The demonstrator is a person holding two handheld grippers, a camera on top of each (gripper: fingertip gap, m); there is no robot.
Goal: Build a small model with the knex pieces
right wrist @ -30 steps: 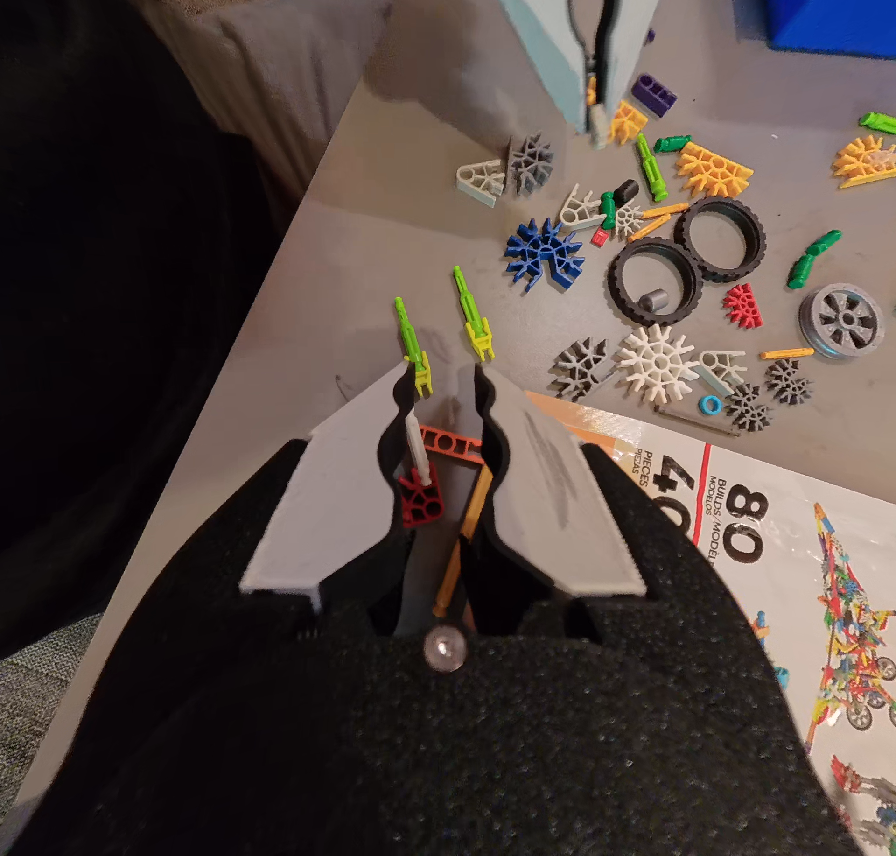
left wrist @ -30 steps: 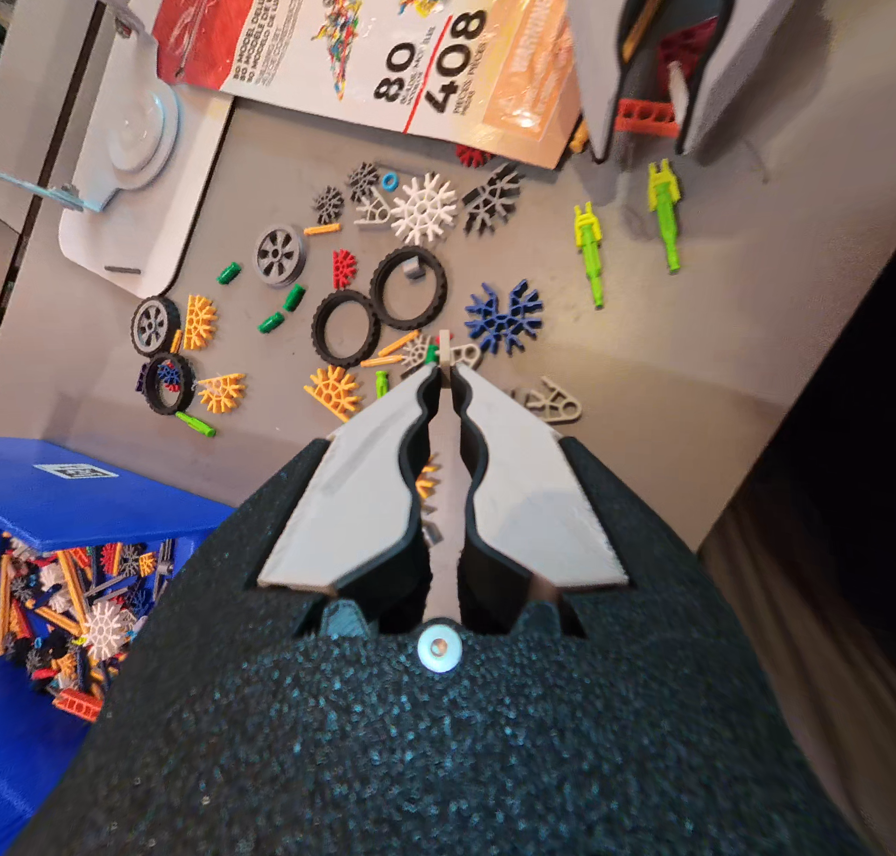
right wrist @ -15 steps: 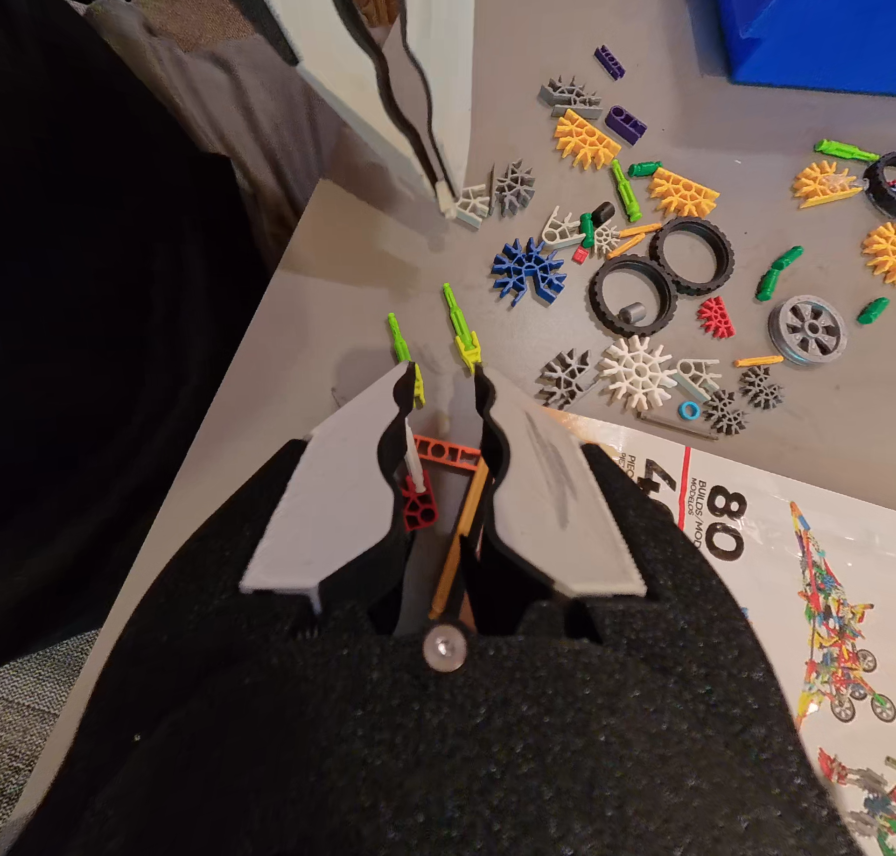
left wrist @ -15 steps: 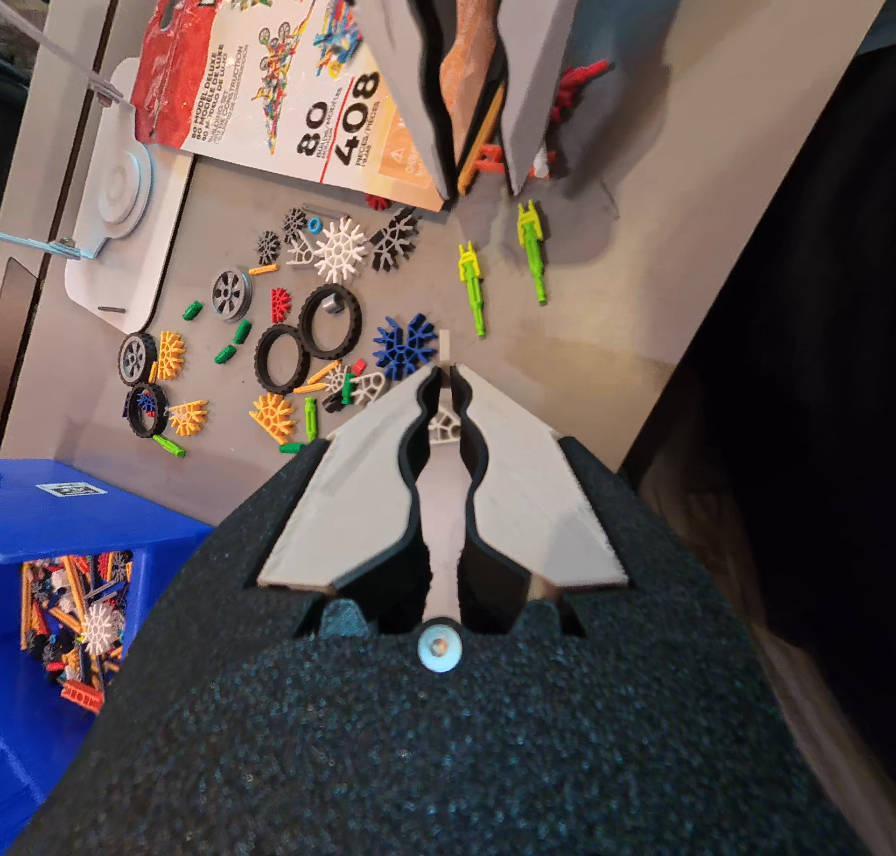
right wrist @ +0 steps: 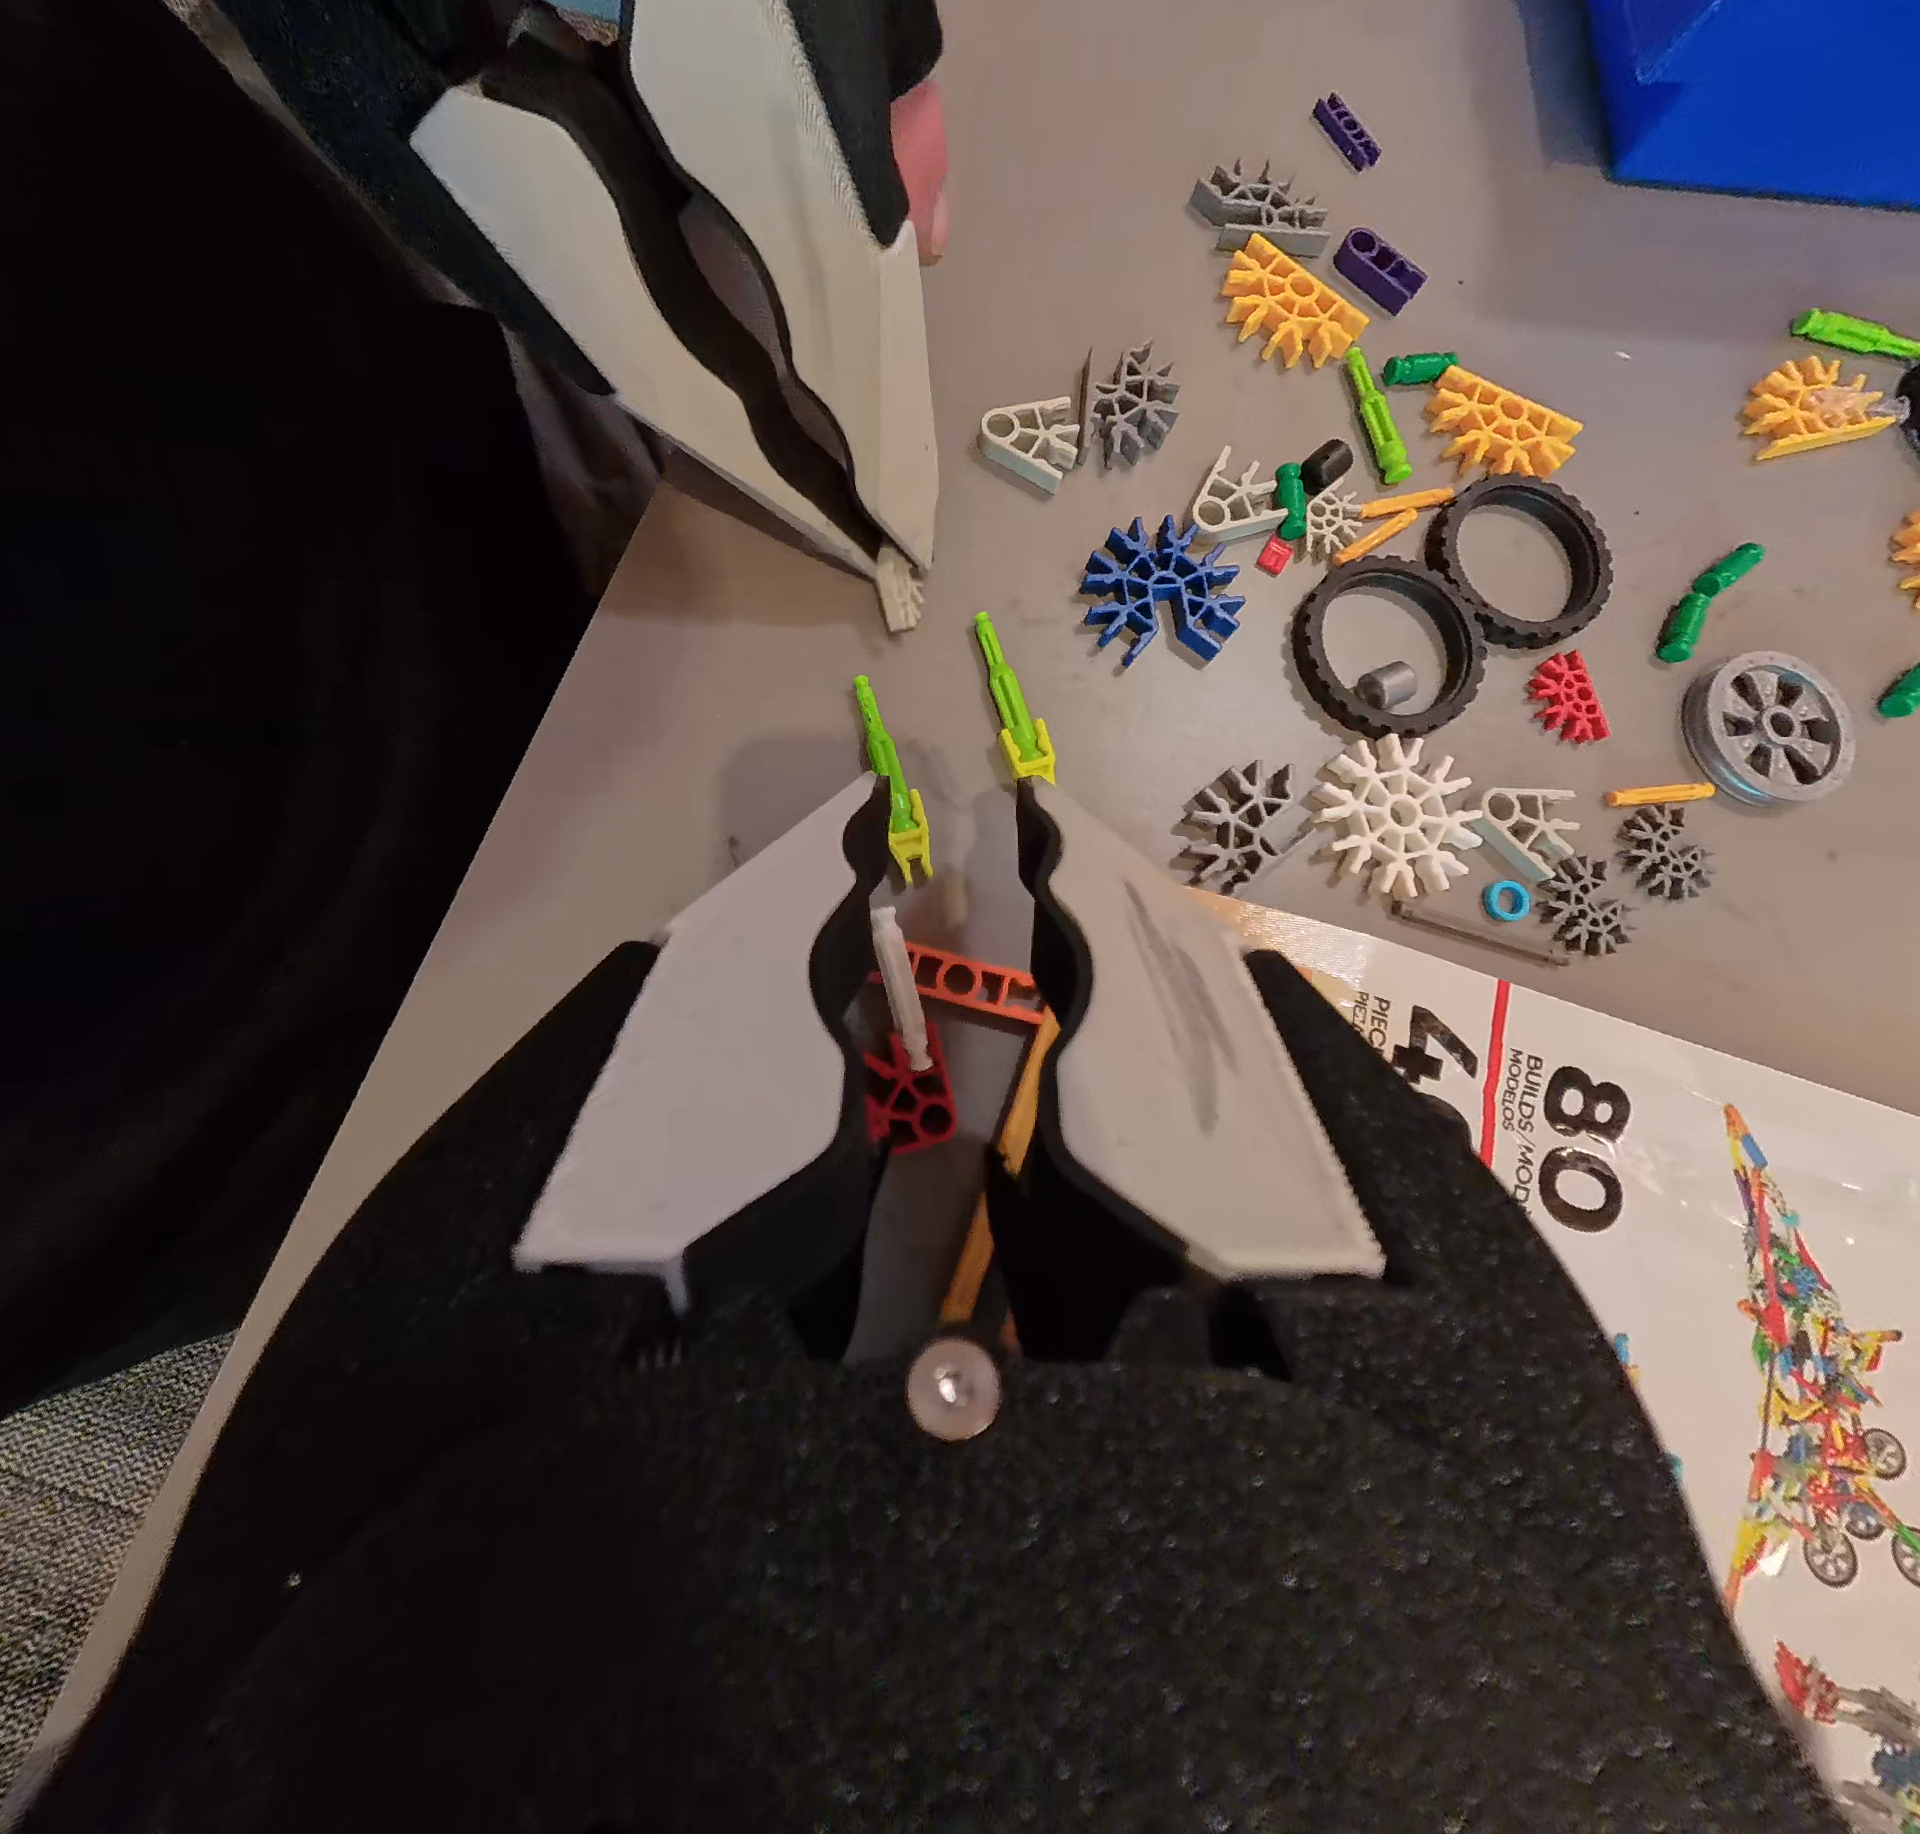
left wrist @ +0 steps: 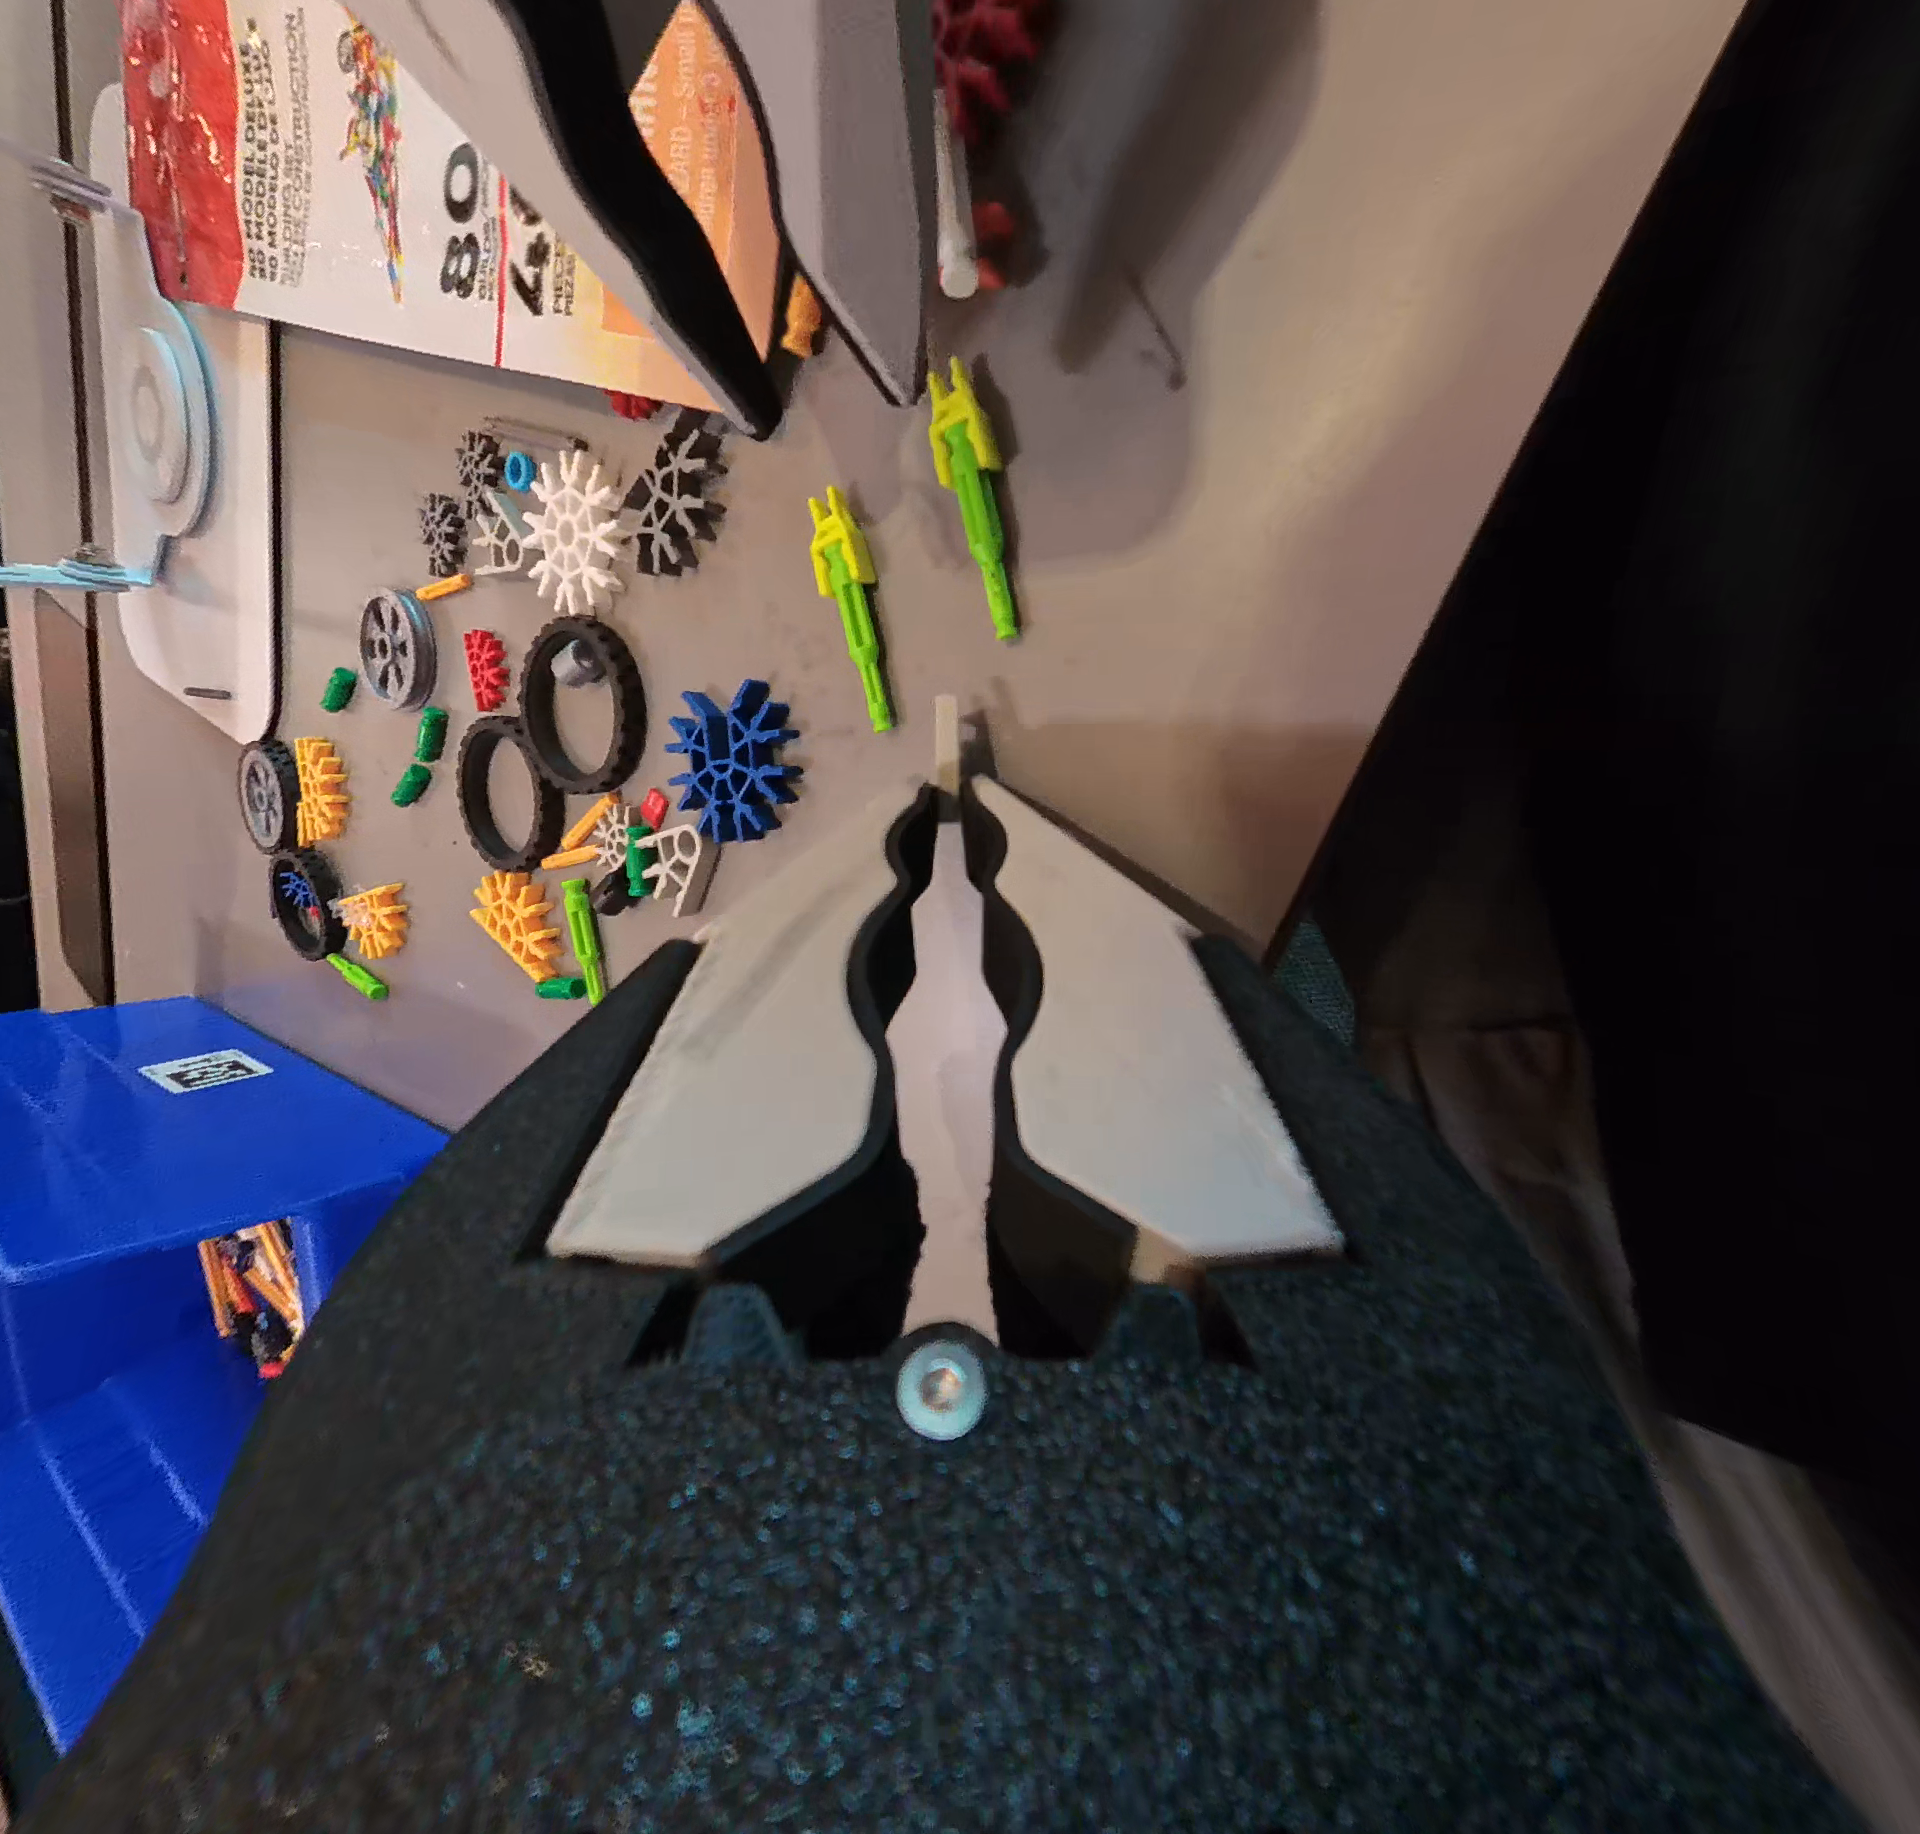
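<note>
My left gripper [left wrist: 945,797] is shut on a small cream connector piece [left wrist: 945,750] that sticks out past its tips, just above the grey table near its edge. It also shows in the right wrist view [right wrist: 899,558], upper left, with the piece [right wrist: 899,595] at its tip. My right gripper [right wrist: 951,797] is closed on a small assembly: a yellow-orange rod [right wrist: 1023,1088], a red connector [right wrist: 909,1098] with a white rod [right wrist: 899,984], and an orange piece [right wrist: 966,974]. Two lime-green rods with yellow clips [right wrist: 1013,704] [right wrist: 894,776] lie between the grippers.
Loose parts lie spread on the table: a blue connector [left wrist: 736,761], black tyres [left wrist: 577,704], a white snowflake connector [left wrist: 574,529], yellow fans and grey wheels. A printed booklet [right wrist: 1662,1213] and a blue bin [left wrist: 156,1161] lie at the sides. The table edge [left wrist: 1351,745] drops off beside the left gripper. The gap from one gripper's tips to the other's is roughly 7 centimetres.
My left gripper carried the cream piece away from the pile toward the table edge and the lime-green rods. The two grippers now stand much closer, tip toward tip. The right gripper keeps its assembly.
</note>
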